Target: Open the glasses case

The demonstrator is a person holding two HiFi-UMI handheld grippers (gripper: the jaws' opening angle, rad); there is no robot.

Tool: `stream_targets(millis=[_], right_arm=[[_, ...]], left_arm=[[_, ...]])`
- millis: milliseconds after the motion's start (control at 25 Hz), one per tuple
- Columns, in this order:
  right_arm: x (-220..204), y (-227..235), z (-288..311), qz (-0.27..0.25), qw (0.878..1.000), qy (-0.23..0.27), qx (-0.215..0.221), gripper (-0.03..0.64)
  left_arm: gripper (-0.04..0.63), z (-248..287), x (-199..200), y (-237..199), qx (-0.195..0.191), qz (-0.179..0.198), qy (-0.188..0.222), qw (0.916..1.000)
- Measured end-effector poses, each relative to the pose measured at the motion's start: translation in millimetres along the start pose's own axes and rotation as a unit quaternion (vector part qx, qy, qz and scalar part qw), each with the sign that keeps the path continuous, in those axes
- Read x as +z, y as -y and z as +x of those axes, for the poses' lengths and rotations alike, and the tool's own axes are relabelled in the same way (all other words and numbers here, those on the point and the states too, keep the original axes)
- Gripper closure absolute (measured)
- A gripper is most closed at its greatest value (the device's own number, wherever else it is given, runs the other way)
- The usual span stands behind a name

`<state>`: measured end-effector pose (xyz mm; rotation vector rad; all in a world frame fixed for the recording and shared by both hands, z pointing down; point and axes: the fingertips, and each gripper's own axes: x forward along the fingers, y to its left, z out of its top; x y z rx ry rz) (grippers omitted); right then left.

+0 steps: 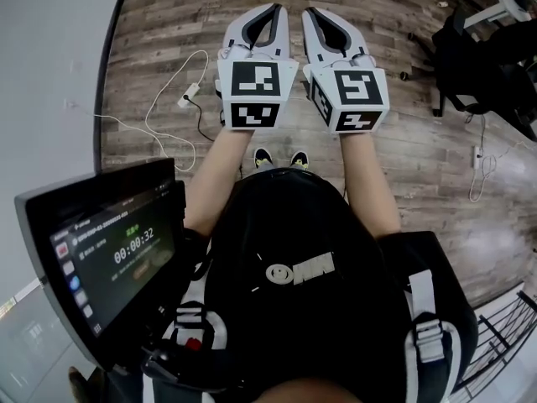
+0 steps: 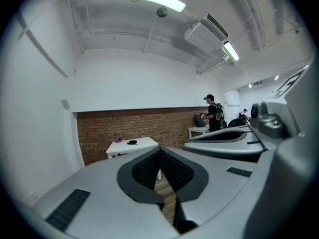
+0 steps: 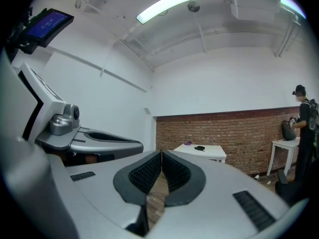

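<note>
**A:** Where's the glasses case?

**B:** I can't name it for certain. Both gripper views look across the room at a white table (image 3: 213, 153) against the brick wall (image 3: 239, 133). A small dark object (image 3: 200, 148) lies on the tabletop, with something purple (image 3: 187, 144) at its 10 o'clock. That dark object is likely the case, but it's too small to tell, and so is whether any lid is up or down.

**A:** And the grippers?

**B:** In the head view the left gripper (image 1: 270, 10) and the right gripper (image 1: 312, 13) are held side by side at the person's 12 o'clock, over the wooden floor (image 1: 168, 49). A tablet (image 1: 109, 250) sits at the person's 8 o'clock. Each gripper's jaws are pressed together at the tips with nothing between them, so both are empty. In the left gripper view the table sits at about 10 o'clock from the jaw tips. In the right gripper view it sits at about 3 o'clock.

**A:** Which step is this, then?

**B:** In my judgement it's a carrying pose well apart from the table. It would fit someone heading toward a case whose lid is down, or someone who has stepped back from one already opened. The pictures don't settle which, so I won't name a next move. All I can say is that neither gripper is within reach of the dark object.
</note>
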<state>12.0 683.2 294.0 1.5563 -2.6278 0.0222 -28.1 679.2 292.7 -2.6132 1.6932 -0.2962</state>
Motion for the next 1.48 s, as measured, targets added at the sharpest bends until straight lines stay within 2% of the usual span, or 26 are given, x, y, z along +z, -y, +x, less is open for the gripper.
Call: stream_targets(millis=[640, 1480], right_arm=[[-5.8, 3.4, -4.5, -0.009, 1.000, -0.013, -0.013, 0.610], [6.3, 9.2, -1.3, -0.001, 1.000, 0.006, -0.021, 0.610]], left_arm=[[0.591, 0.5, -2.7, 6.1, -0.009, 0.002, -0.002, 1.0000], [0.591, 2.9, 3.1, 3.4, -0.006, 0.007, 0.006, 0.9999]])
